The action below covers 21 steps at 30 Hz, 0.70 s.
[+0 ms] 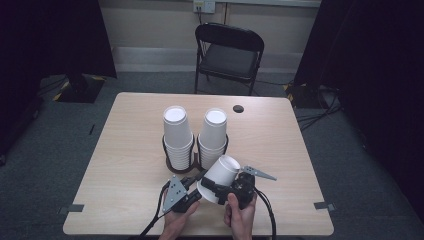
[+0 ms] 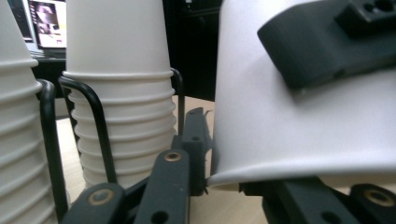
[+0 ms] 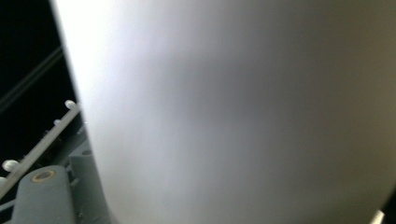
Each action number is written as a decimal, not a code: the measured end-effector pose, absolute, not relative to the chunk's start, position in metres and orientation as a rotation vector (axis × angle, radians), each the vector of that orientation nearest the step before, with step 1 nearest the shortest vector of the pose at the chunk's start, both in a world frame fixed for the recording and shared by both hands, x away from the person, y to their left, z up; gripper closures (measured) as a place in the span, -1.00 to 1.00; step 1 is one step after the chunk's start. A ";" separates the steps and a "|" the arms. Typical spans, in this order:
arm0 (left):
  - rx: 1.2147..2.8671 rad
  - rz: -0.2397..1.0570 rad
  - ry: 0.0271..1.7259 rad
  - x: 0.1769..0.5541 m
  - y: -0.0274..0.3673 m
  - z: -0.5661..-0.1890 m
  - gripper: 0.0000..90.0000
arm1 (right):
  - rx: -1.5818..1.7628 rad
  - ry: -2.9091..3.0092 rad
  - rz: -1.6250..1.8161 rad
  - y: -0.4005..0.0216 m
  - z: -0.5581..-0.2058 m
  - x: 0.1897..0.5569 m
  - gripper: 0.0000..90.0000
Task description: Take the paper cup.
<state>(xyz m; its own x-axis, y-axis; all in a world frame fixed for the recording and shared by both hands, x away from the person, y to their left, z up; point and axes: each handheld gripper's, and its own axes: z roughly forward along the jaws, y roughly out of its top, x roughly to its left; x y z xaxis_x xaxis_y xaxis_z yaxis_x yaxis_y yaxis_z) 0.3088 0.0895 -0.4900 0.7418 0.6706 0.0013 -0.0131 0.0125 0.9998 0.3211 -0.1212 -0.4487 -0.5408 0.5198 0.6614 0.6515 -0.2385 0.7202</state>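
Two grippers on unmarked white cup (image 1: 220, 176): right gripper (image 1: 216, 189) clamps wall; left gripper (image 1: 199, 192) pinches rim.

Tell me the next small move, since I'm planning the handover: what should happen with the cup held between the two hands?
Probably finish closing the left tongs on the rim of the paper cup. The right tongs clamp its wall, tilted, in front of the two cup stacks, and the left view shows the rim at the left tongs' tip, so it looks nearly pinched.
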 end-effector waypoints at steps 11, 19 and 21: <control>1.518 0.536 0.558 0.305 0.090 -0.496 0.87 | -1.489 -1.870 -1.939 -0.127 -0.450 0.324 -0.73; 1.540 0.443 0.539 0.304 0.094 -0.495 0.87 | -1.495 -1.854 -2.043 -0.140 -0.440 0.326 -0.72; 1.541 0.409 0.537 0.305 0.095 -0.496 0.87 | -1.494 -1.872 -2.048 -0.142 -0.439 0.326 -0.72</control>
